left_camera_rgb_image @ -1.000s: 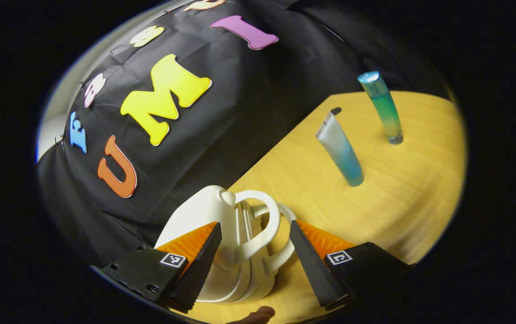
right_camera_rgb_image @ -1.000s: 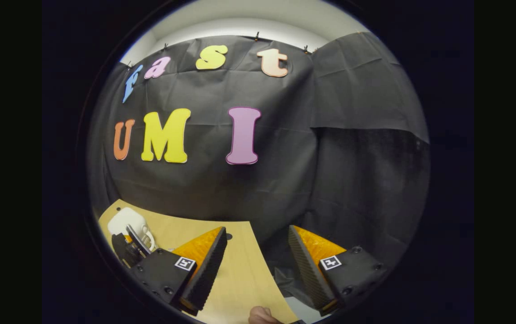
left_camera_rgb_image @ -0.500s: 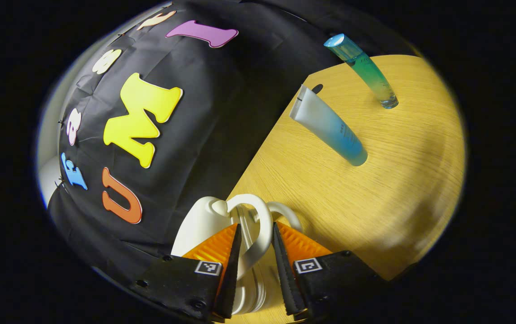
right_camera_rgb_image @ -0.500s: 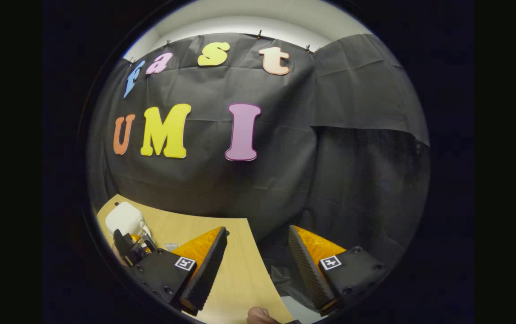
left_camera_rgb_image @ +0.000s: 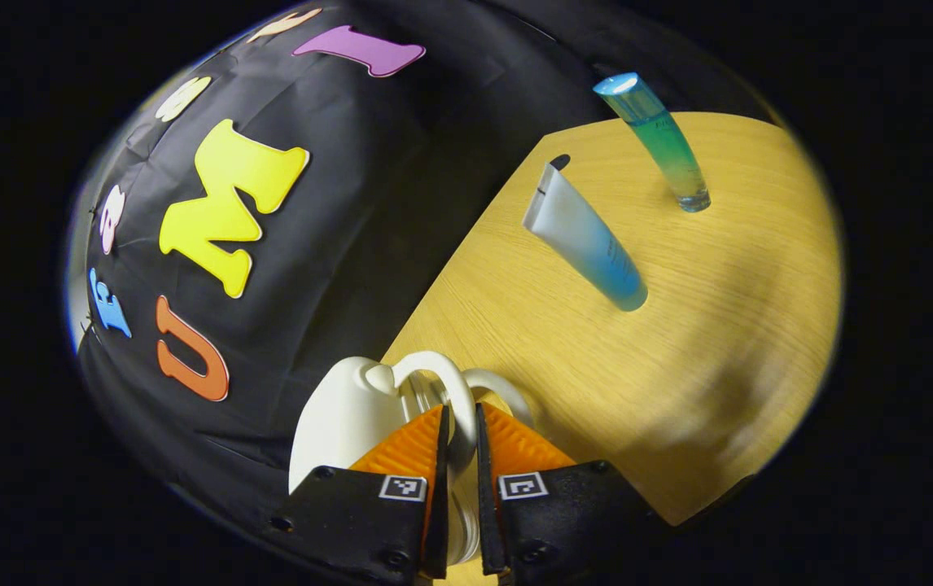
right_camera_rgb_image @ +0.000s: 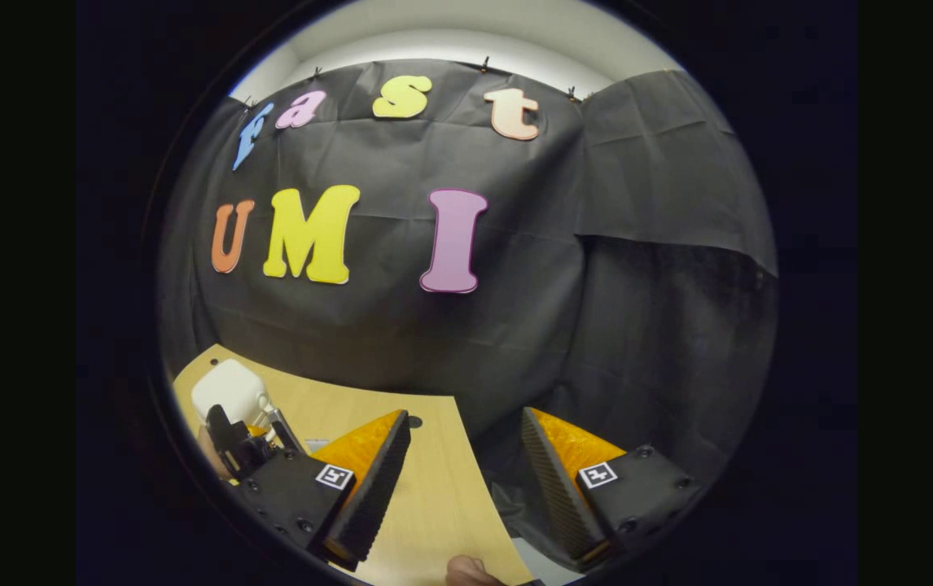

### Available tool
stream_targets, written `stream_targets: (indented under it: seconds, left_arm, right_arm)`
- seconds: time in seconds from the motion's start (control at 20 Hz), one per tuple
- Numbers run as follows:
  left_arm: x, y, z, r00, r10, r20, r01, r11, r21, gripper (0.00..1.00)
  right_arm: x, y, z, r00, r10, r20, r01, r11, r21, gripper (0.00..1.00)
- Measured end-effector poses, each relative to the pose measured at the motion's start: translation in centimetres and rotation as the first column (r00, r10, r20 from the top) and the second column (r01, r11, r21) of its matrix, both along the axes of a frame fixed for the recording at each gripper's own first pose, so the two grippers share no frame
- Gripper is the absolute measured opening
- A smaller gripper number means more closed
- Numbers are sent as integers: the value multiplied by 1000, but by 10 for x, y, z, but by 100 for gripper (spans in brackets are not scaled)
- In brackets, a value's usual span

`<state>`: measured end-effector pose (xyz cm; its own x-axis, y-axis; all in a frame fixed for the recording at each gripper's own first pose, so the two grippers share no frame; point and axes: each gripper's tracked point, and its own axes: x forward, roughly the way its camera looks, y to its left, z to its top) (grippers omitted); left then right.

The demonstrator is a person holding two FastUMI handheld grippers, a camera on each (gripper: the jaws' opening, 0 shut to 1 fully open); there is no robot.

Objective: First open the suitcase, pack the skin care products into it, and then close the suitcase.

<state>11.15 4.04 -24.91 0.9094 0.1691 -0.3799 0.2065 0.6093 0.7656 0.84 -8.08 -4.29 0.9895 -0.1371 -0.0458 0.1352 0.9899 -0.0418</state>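
The suitcase (left_camera_rgb_image: 336, 415) is standing closed while the left gripper (left_camera_rgb_image: 458, 456) is pinching its handle (left_camera_rgb_image: 442, 382). Opening comes next, probably pulling that half away. The right gripper (right_camera_rgb_image: 462, 456) is hanging wide, empty.

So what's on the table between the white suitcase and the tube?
Nothing: in the left gripper view, bare wooden table lies between the suitcase and the tube.

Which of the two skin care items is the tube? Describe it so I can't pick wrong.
On the wooden table, beyond the white suitcase, two items stand. The tube is the nearer: white fading to blue, flat crimped top. The bottle behind is round, clear and green.
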Motion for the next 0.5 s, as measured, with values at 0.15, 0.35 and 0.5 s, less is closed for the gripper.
stream_targets:
  seconds: [0.15, 0.35, 0.5]
  left_arm:
    - [-1, -1, 12, 1000, 4, -9, -5, 997, -83, 12]
    - [-3, -3, 21, 999, 6, -42, -13, 985, -172, 8]
    - [-5, -1, 34, 999, 9, -52, -21, 971, -237, 5]
  right_arm:
    - [1, 11, 5, 1000, 10, 7, -10, 1000, -6, 81]
    - [2, 27, 8, 1000, 23, 8, -23, 1000, -5, 82]
    - [4, 39, 12, 1000, 28, 12, -28, 1000, -7, 82]
